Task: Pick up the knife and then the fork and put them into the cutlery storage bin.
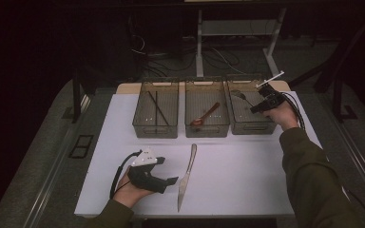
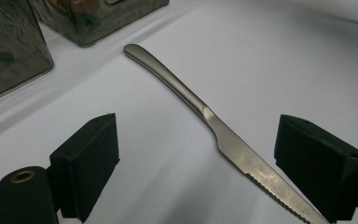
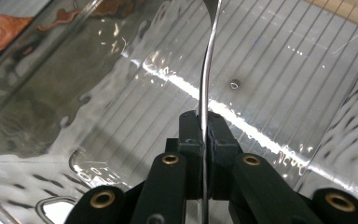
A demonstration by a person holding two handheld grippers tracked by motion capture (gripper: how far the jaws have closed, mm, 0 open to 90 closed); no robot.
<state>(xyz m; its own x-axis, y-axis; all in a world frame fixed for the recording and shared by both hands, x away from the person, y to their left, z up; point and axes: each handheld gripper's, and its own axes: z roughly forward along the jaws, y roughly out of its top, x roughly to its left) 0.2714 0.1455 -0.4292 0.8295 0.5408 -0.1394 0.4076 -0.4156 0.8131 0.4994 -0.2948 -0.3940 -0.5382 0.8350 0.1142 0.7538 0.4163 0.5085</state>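
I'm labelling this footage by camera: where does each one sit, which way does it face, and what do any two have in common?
High view: above the person's side, facing forward and down on the white table and three bins; both forearms and hands show.
Left gripper view: on the left gripper, looking along open jaws at the knife.
Right gripper view: on the right gripper, jaws shut on a metal utensil over the right bin.
Shared: high and left gripper views both show the knife.

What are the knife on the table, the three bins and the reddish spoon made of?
The knife looks like brushed steel: dull grey sheen, with a serrated edge. The bins seem to be clear, smoky plastic: you see through the walls, and the ribbed floor throws wavy glints in the right gripper view. The spoon looks like reddish-brown wood or lacquer; too small to tell which.
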